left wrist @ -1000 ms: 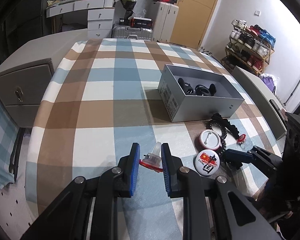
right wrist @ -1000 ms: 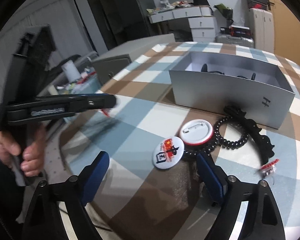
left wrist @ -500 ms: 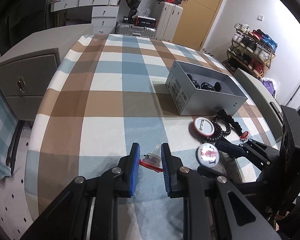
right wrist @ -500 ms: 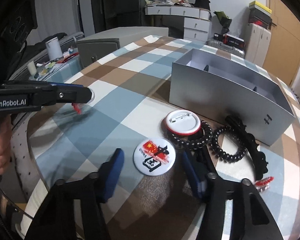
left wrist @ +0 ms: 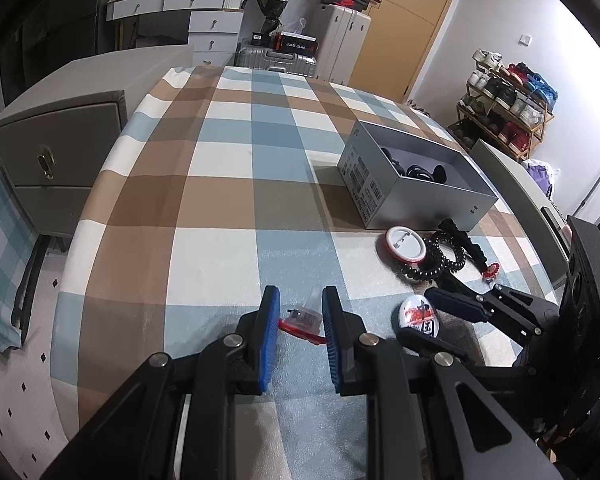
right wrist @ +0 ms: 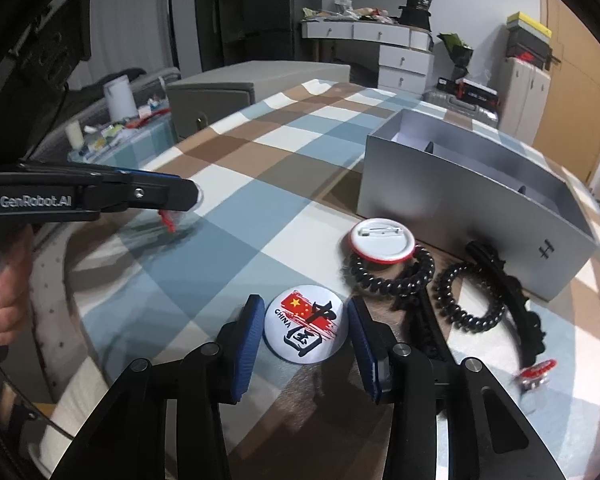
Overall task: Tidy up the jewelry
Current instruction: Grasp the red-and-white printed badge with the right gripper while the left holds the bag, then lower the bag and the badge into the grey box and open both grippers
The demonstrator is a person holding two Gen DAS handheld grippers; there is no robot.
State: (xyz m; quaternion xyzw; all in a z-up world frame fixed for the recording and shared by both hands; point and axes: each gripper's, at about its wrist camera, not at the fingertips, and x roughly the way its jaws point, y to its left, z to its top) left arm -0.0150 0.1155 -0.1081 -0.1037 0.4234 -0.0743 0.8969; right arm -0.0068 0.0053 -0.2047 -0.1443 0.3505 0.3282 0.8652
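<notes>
Your left gripper [left wrist: 298,316] is clamped on a small red-and-clear clip [left wrist: 302,319], held just above the checked tablecloth [left wrist: 220,208]; its black side reads "GenRobot.AI" in the right wrist view. Your right gripper [right wrist: 306,330] stands with its blue pads [right wrist: 249,336] apart, one on either side of a white pin badge [right wrist: 305,322] lying face up on the cloth, neither pad clearly touching it. The badge shows a red flag with yellow stars, the word "CHINA" and black brush characters (the characters are not clear enough to read with confidence).

Just beyond it a second badge [right wrist: 381,241] lies face down, pin showing, its edge resting on one of two black coiled hair ties [right wrist: 388,274]. A black scalloped headband [right wrist: 516,300] curves beside the ties, near another red-and-clear clip [right wrist: 534,374].

The open grey box [right wrist: 476,216] sits behind them, an "H"-like mark on its near wall and a barcode label (unreadable) on its end; dark items [left wrist: 420,170] lie inside.
</notes>
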